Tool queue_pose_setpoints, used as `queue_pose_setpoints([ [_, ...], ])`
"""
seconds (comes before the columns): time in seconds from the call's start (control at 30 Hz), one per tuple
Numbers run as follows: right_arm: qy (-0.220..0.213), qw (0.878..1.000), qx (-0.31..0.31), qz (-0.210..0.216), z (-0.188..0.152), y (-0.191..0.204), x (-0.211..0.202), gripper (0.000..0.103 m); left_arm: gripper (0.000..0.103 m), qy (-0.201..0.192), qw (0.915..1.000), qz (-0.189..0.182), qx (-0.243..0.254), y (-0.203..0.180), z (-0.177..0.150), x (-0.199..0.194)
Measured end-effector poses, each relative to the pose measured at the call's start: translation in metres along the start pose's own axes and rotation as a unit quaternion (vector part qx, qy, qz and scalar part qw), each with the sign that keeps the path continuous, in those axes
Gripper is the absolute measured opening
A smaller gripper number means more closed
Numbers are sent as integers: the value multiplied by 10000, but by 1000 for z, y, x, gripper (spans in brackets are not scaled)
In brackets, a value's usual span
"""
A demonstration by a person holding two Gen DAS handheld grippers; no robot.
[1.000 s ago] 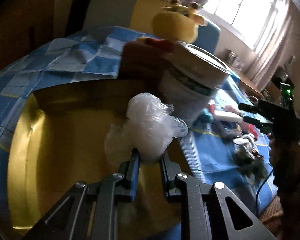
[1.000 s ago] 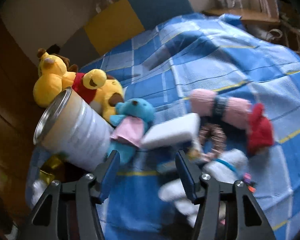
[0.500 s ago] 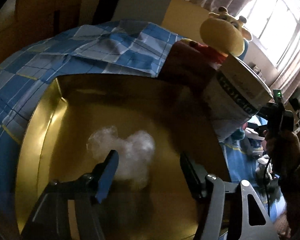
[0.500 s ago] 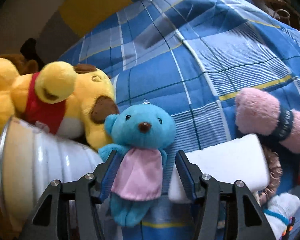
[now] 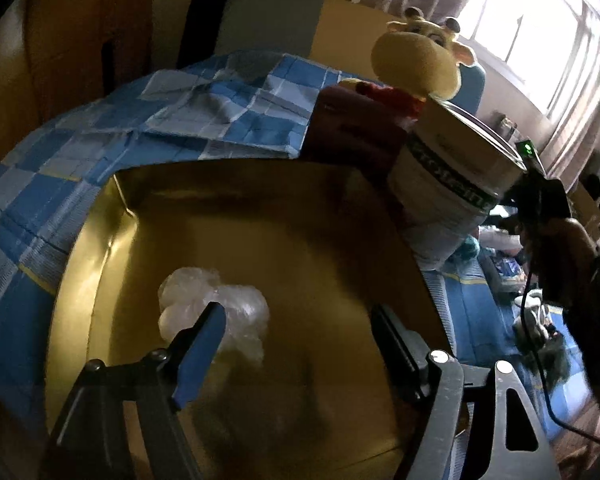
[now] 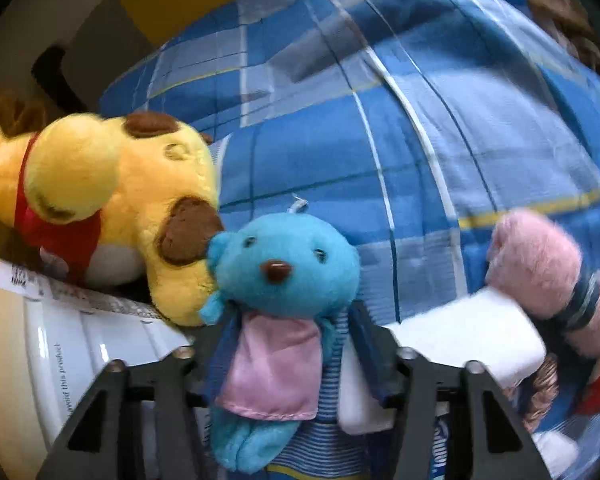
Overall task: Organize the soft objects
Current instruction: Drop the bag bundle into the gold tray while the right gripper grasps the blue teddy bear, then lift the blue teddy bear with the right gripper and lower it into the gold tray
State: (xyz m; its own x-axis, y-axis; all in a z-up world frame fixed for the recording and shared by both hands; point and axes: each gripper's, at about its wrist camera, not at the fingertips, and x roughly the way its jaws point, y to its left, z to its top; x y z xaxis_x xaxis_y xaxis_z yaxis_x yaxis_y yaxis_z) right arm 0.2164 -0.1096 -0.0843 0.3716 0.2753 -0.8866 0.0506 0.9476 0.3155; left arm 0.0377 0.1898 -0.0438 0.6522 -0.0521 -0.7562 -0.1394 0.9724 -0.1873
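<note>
A crumpled clear plastic bag (image 5: 220,300) lies loose on the floor of a gold tray (image 5: 76,264). My left gripper (image 5: 298,312) hangs just over it with its jaws opening, and the bag sits by the left fingertip with nothing pressing on it. In the right wrist view a small blue teddy bear (image 6: 284,272) with a pink bib lies on the blue checked bedspread (image 6: 420,140). My right gripper (image 6: 292,316) straddles the bear's body and its jaws are closing. A strip of bedspread still shows between the bear and the right finger.
A white canister (image 5: 452,192) stands at the tray's right edge, close to the bear (image 6: 80,352). A big yellow plush with a red scarf (image 6: 112,192) lies behind it. A white block (image 6: 480,328), a pink fuzzy roll (image 6: 540,264) and other small toys lie right of the bear.
The left gripper opened and let the plastic bag drop into the gold tray. The right gripper came down over the blue bear and its fingers have narrowed around it.
</note>
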Motion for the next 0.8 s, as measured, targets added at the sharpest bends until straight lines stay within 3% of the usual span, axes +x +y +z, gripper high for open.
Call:
queue_pose_setpoints([
  [0.07, 23, 9997, -204, -151, 3, 8, 2, 43, 81, -68, 9998, 109, 129, -6, 0, -4],
  [0.27, 316, 9989, 235, 271, 1, -8, 23, 45, 83, -223, 9989, 294, 289, -13, 1, -14],
  [0.47, 117, 9999, -111, 21, -10, 2, 20, 32, 83, -274, 9984, 380, 330, -13, -2, -20],
  [0.8, -178, 9994, -167, -227, -28, -5, -7, 30, 83, -279, 9983, 376, 349, -12, -9, -28],
])
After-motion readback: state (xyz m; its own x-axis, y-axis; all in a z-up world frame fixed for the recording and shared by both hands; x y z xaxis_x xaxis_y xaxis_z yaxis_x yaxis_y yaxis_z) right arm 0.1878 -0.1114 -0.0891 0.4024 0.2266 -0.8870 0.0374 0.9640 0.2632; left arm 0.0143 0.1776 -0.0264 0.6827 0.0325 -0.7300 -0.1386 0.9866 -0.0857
